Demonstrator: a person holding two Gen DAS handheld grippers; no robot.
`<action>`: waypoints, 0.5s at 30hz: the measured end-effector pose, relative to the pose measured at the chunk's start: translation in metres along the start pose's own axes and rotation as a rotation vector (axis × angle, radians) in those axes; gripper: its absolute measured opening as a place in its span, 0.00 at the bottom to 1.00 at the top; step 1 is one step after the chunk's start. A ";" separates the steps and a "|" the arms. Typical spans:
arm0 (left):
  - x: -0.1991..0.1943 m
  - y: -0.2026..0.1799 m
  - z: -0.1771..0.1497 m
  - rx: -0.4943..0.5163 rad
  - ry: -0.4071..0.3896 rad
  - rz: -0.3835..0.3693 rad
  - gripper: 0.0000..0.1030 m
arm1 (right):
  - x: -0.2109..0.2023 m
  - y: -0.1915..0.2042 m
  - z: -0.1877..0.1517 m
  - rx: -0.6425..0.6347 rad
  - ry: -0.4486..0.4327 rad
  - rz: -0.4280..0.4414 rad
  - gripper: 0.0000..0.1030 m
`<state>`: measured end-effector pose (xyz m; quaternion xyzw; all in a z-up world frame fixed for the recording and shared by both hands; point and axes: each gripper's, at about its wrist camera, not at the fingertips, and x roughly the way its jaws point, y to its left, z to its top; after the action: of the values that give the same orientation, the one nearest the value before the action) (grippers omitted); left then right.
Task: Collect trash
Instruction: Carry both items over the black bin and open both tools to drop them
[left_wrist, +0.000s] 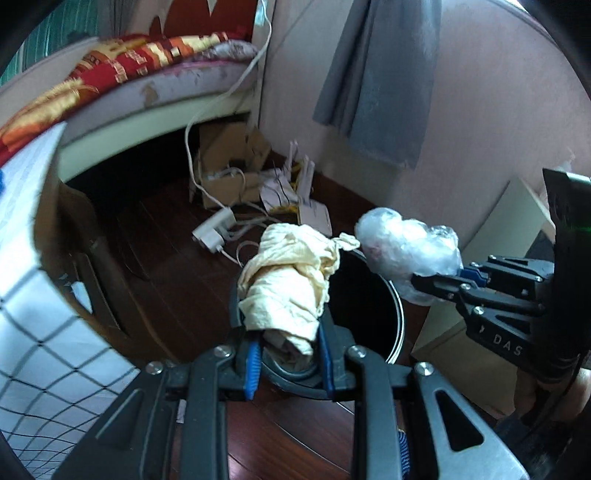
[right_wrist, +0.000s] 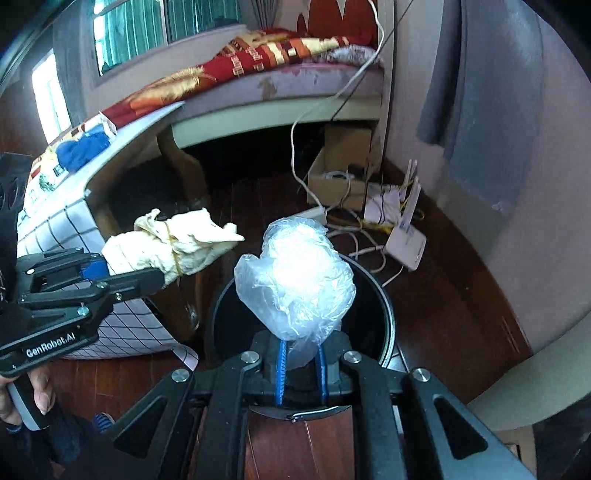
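My left gripper (left_wrist: 286, 343) is shut on a crumpled cream paper wad (left_wrist: 291, 280) and holds it over the near rim of a round black trash bin (left_wrist: 384, 354). My right gripper (right_wrist: 301, 354) is shut on a crumpled clear plastic bag (right_wrist: 299, 280) and holds it above the open bin (right_wrist: 380, 325). In the left wrist view the right gripper (left_wrist: 443, 280) comes in from the right with the plastic bag (left_wrist: 406, 245) above the bin's far rim. In the right wrist view the left gripper (right_wrist: 147, 275) holds the paper wad (right_wrist: 173, 247) to the left of the bin.
A table with a checked cloth (right_wrist: 81, 229) stands left of the bin. A bed with a red patterned blanket (right_wrist: 258, 59) is behind. Cardboard boxes (right_wrist: 340, 173), white cables, a power strip (left_wrist: 216, 229) and a router (right_wrist: 404, 240) lie on the dark wood floor by the wall.
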<state>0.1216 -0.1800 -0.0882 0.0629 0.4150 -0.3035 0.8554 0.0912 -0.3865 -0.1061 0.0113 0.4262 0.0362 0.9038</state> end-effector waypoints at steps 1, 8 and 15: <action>0.005 0.001 0.000 -0.001 0.009 -0.004 0.27 | 0.006 -0.001 -0.001 -0.003 0.012 0.007 0.14; 0.031 0.012 -0.004 -0.060 0.058 0.055 0.94 | 0.060 -0.022 -0.008 -0.002 0.150 -0.084 0.97; 0.027 0.033 -0.011 -0.099 0.069 0.197 0.97 | 0.053 -0.043 -0.014 0.106 0.138 -0.119 1.00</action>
<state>0.1456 -0.1626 -0.1206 0.0713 0.4505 -0.1945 0.8684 0.1169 -0.4260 -0.1579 0.0314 0.4886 -0.0396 0.8710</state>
